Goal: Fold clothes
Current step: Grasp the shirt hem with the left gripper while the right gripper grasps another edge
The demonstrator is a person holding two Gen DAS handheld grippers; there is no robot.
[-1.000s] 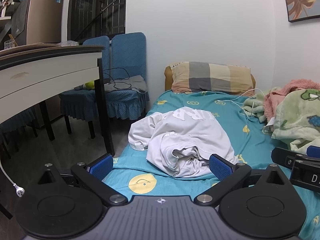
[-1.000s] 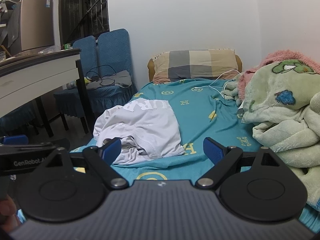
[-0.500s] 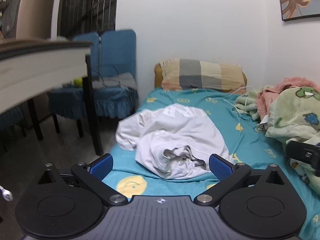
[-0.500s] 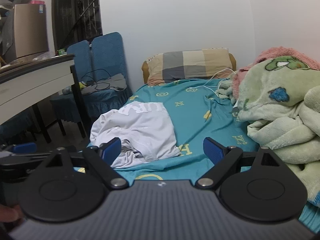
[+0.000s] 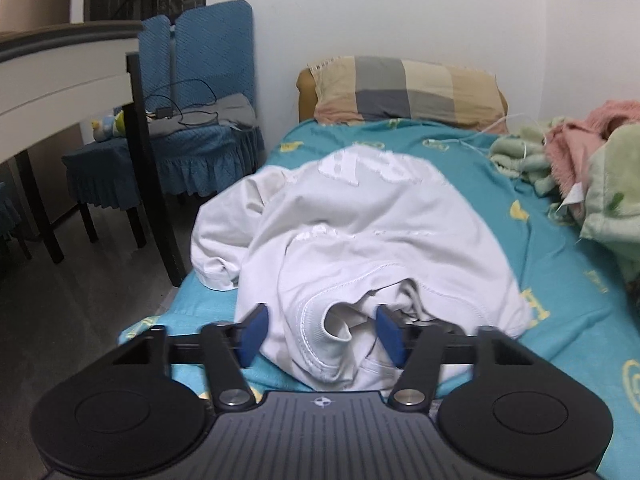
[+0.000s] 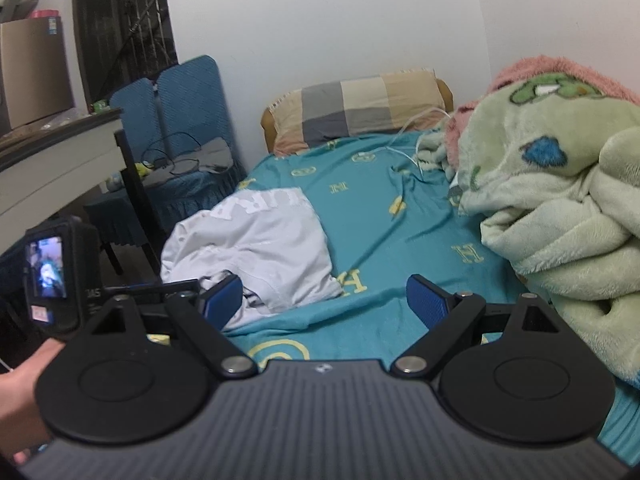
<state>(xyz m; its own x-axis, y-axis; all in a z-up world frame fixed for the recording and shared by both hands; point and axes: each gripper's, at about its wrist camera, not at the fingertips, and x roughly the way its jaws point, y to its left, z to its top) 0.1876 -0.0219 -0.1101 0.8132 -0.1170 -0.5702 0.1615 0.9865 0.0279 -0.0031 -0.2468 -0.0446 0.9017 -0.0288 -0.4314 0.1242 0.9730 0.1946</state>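
— Where's the white T-shirt point(image 5: 360, 216) lying?
— Crumpled on the teal bedsheet point(image 5: 560, 272), near the bed's foot. The left gripper point(image 5: 320, 334) has just been closing, its collar bunched between jaws not yet pressing.
— And the right gripper point(image 6: 324, 300)?
— Hanging wide apart, gripping nothing, over the sheet.
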